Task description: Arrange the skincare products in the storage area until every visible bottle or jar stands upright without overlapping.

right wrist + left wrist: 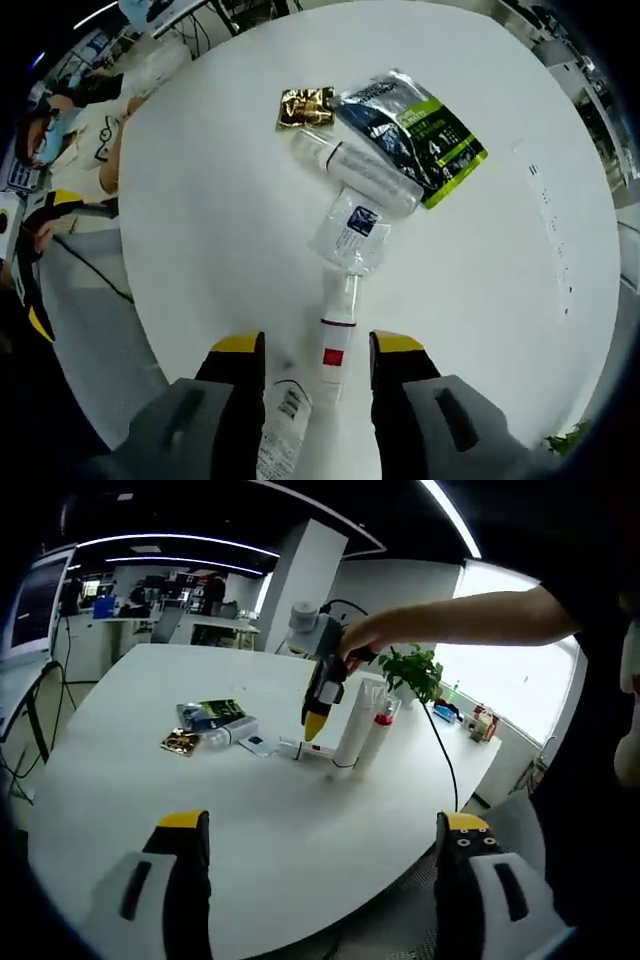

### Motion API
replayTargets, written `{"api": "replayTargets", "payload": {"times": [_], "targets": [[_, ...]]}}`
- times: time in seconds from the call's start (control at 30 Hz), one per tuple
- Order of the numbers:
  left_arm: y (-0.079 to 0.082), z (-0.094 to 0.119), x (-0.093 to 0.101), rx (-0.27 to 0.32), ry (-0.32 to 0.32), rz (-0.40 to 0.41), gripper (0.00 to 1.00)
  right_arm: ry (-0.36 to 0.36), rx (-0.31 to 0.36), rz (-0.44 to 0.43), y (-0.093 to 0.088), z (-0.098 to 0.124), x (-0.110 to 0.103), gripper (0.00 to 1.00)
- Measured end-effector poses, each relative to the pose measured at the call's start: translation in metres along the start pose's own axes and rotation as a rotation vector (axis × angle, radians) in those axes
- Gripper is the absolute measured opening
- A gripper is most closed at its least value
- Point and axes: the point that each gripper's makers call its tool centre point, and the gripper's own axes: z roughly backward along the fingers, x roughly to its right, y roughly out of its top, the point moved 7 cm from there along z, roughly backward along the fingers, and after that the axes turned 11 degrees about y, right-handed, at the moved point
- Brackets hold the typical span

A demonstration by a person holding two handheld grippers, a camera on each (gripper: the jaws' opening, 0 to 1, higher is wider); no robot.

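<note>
An open-plan office: white round table [250, 810], desks with monitors [35, 605], strip ceiling lights [180, 542].

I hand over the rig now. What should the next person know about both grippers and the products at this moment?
Left gripper: open, holding nothing, hanging above the table.
Right gripper: open, poised over two upright tubes, its jaws either side of them.
Lying flat: a clear bottle, a white tube, a green sachet and a gold packet.
Done: two tubes stand.
Left: stand the lying bottle and tube upright, apart from each other.
</note>
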Motion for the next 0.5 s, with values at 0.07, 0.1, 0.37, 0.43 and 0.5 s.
{"api": "replayTargets", "payload": {"times": [0.07,0.1,0.37,0.43,0.5], "targets": [[-0.001,0.0,-0.001,-0.004,0.0,0.003,0.86,0.006,-0.001,-0.007,0.0,-0.004,0.0,0.41],[-0.002,-0.001,-0.002,-0.008,0.001,0.005,0.86,0.015,-0.01,-0.006,-0.002,-0.006,-0.002,0.4],[-0.002,-0.003,-0.004,-0.021,0.005,0.021,0.86,0.017,-0.052,-0.007,-0.005,-0.022,0.01,0.37],[-0.002,-0.003,-0.004,-0.024,0.005,0.023,0.86,0.009,-0.064,-0.003,-0.006,-0.023,0.01,0.36],[-0.003,-0.003,-0.004,-0.025,0.005,0.026,0.86,0.008,-0.082,-0.002,-0.008,-0.029,0.014,0.36]]}}
